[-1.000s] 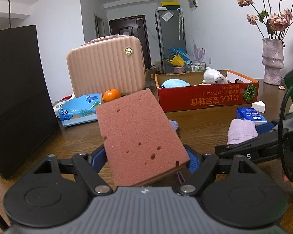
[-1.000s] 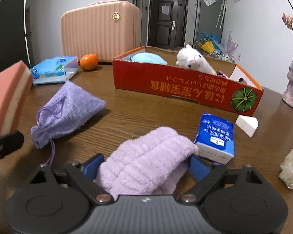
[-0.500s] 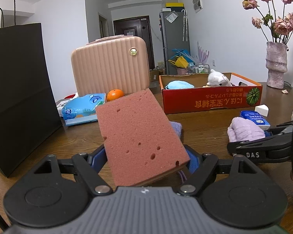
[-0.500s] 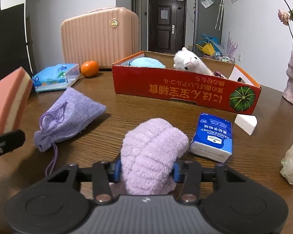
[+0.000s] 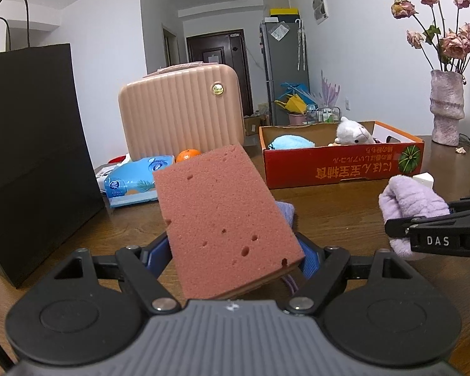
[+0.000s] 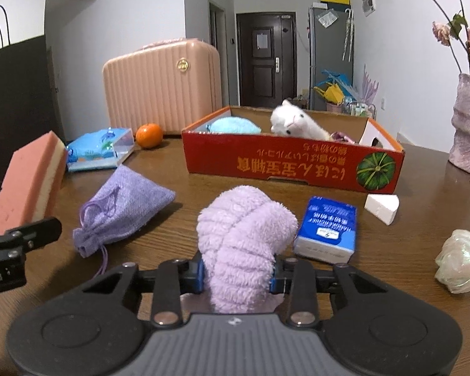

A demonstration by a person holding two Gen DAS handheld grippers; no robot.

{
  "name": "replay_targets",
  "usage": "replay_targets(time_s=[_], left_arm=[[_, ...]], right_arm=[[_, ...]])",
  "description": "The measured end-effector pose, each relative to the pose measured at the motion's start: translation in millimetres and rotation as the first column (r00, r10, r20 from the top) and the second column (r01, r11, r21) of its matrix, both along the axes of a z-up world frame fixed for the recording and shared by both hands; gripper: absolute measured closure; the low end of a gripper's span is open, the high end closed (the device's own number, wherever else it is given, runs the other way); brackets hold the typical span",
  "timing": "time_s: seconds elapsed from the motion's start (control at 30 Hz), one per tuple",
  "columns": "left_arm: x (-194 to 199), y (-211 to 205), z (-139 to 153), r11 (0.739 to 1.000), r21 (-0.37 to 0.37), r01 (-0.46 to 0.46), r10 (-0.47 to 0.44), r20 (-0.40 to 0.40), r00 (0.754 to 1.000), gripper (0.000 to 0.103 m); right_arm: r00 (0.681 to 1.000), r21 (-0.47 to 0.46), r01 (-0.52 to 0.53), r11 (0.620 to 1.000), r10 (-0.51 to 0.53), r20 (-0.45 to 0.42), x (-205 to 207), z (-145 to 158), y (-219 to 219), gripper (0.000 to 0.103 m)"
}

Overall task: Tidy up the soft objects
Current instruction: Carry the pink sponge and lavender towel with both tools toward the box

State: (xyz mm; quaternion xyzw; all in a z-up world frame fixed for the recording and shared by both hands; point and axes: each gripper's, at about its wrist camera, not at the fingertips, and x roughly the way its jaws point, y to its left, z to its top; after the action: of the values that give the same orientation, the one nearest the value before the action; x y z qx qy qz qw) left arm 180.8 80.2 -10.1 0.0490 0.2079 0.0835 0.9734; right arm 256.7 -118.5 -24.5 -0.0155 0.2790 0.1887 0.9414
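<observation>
The soft objects are split between the two grippers and the surface. The pink sponge (image 5: 225, 219) sits tilted between the pads of the left gripper (image 5: 232, 250), whose jaws stand wide because the sponge is wide; it is clamped and lifted clear of the wooden surface (image 6: 235, 185). The fluffy lilac cloth (image 6: 241, 244) is pinched in the right gripper (image 6: 236, 274), its jaws drawn in almost as far as they go, so the pile bulges up above the pads. From the left wrist view the cloth hangs off the surface rather than lying on it.

The red cardboard box (image 6: 285, 163) stands farther back and already holds a white plush toy (image 6: 294, 120) and a light blue soft thing (image 6: 233, 125). That suggests the step in hand is the carry: both pickups look done and both loads wait to go into the box.

A purple drawstring pouch (image 6: 122, 203) lies on the surface between the grippers, probably the next soft item. The blue tissue pack (image 6: 327, 228), the orange (image 6: 148, 134) and the white wedge (image 6: 382, 208) near the box look like things to leave.

The next move calls for bringing each gripper over the near wall of the box, high enough that the dangling cloth and the sponge's low corner clear the rim, then letting go over free floor inside, away from the toy.
</observation>
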Motion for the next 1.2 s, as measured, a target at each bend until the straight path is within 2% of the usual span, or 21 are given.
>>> replay_targets(time_s=[0.53,1.2], left_arm=[[7.5,-29.1,19.2,0.999,0.018,0.042,-0.043,0.031,0.999,0.022],[52.3,-71.1,51.2,0.995,0.039,0.090,-0.094,0.097,0.991,0.022]], right_arm=[[0.994,0.011,0.038,0.999,-0.039,0.101,0.4,22.9,-28.0,0.070],[0.978,0.042,0.091,0.995,-0.098,0.185,33.3,44.3,-58.0,0.072]])
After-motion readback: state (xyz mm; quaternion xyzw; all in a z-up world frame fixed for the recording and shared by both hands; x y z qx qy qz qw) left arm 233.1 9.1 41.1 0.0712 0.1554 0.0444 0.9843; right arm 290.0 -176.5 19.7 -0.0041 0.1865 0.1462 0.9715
